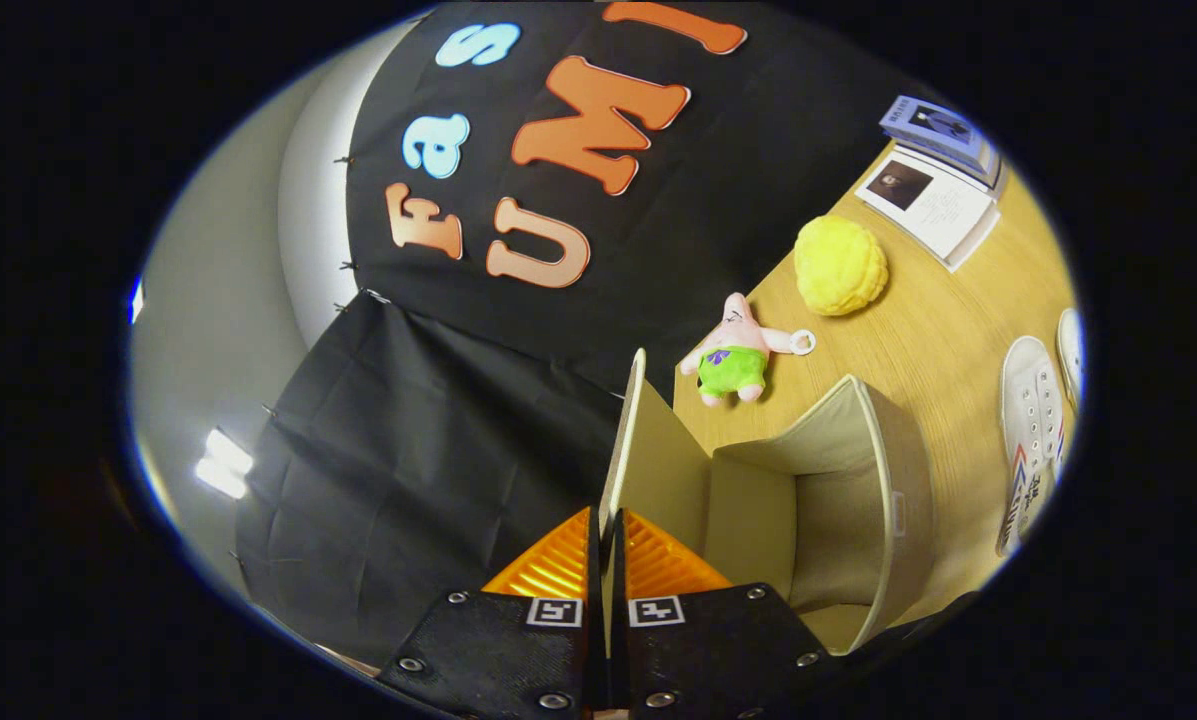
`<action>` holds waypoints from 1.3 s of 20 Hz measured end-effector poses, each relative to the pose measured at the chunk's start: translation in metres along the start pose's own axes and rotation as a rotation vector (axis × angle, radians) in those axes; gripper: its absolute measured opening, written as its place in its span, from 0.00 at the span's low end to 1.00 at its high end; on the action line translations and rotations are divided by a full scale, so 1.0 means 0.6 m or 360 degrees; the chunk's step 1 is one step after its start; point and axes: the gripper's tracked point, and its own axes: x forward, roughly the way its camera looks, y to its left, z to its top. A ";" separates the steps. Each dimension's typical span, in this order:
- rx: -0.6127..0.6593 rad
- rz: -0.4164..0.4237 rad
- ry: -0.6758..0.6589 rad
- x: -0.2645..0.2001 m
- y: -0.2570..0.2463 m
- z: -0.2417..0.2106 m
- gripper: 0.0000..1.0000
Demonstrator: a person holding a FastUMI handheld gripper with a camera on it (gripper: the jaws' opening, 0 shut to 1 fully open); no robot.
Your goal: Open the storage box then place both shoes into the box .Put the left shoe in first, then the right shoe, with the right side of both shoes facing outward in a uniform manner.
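We see gripper fingers nearly closed, pinching the raised lid edge of the open storage box. Beyond on the table: white shoes, pink plush, yellow plush, books.

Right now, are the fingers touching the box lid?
Touching. In the gripper view, both orange fingers are closed on the thin edge of the upright lid of the storage box.
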 end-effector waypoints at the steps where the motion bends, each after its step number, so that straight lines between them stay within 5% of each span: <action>1: -0.0019 0.0012 -0.0003 0.010 0.021 -0.007 0.02; 10: -0.0286 -0.0024 0.0148 0.138 0.105 -0.125 0.03; 16: -0.0387 -0.0020 0.0285 0.195 0.122 -0.192 0.12; 21: -0.0492 -0.0087 0.0291 0.213 0.100 -0.203 0.93; 26: -0.0576 -0.0164 0.0206 0.188 0.081 -0.176 0.98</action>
